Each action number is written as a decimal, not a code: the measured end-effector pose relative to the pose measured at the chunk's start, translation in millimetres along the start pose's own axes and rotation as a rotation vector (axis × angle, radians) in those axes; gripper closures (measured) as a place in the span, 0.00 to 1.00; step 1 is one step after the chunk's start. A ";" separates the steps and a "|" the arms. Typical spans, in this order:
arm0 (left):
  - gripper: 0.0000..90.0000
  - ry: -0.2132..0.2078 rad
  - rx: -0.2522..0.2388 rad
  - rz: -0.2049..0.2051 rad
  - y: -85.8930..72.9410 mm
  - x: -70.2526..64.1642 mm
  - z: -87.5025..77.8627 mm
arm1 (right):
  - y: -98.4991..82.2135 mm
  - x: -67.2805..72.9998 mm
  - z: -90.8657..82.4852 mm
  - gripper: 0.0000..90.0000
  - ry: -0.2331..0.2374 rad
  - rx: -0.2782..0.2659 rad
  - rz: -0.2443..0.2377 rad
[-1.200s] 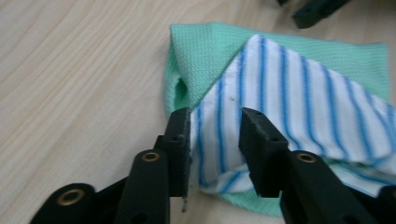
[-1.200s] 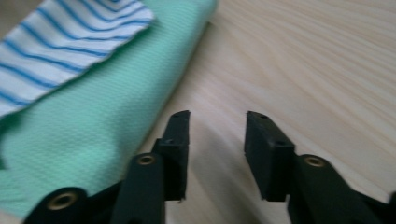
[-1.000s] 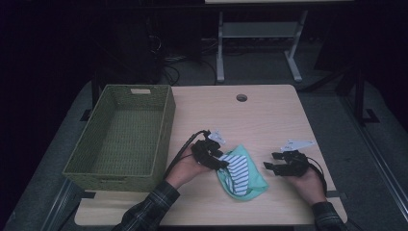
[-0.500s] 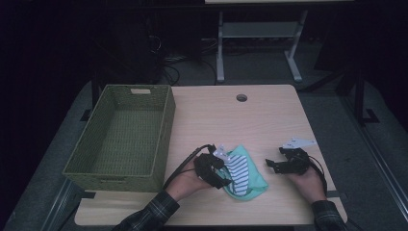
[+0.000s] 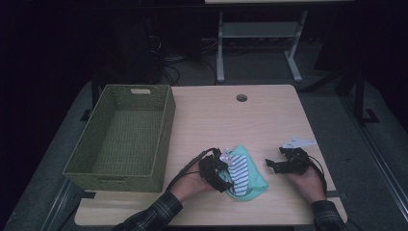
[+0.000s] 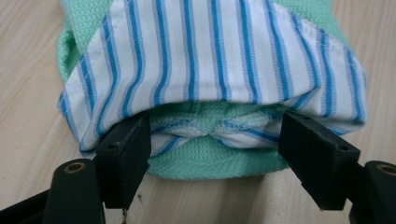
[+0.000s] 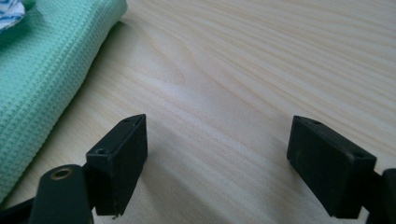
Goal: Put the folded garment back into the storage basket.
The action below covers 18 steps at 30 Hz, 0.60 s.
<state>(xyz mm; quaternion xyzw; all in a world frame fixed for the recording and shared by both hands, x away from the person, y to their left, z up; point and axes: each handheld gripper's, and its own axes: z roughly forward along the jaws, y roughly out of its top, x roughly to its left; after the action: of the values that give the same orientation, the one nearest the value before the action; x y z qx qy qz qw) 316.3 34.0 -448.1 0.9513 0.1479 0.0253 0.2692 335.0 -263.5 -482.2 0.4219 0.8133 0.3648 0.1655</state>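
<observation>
Lower centre of the high view: my left tool [image 5: 225, 171] stands at the folded cloths, its jaws just having spread, the striped cloth [image 6: 219, 60] and green cloth [image 6: 210, 161] lying between them unpinched. My right tool [image 5: 284, 162], to the right, has also just been spreading its jaws over bare counter [image 7: 261, 70]. I judge a good pickup needs both layers caught deep at the fold. The woven basket [image 5: 120, 132], at left, holds nothing.
</observation>
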 end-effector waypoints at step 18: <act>0.30 0.030 0.009 0.016 0.7 -2.1 8.0 | 0.0 0.1 0.0 0.22 0.000 0.001 0.001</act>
<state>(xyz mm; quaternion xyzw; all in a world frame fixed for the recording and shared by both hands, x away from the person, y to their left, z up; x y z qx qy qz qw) 315.5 28.7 -454.4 0.9532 0.1443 0.0410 0.2626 334.9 -263.4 -482.2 0.4224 0.8133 0.3647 0.1650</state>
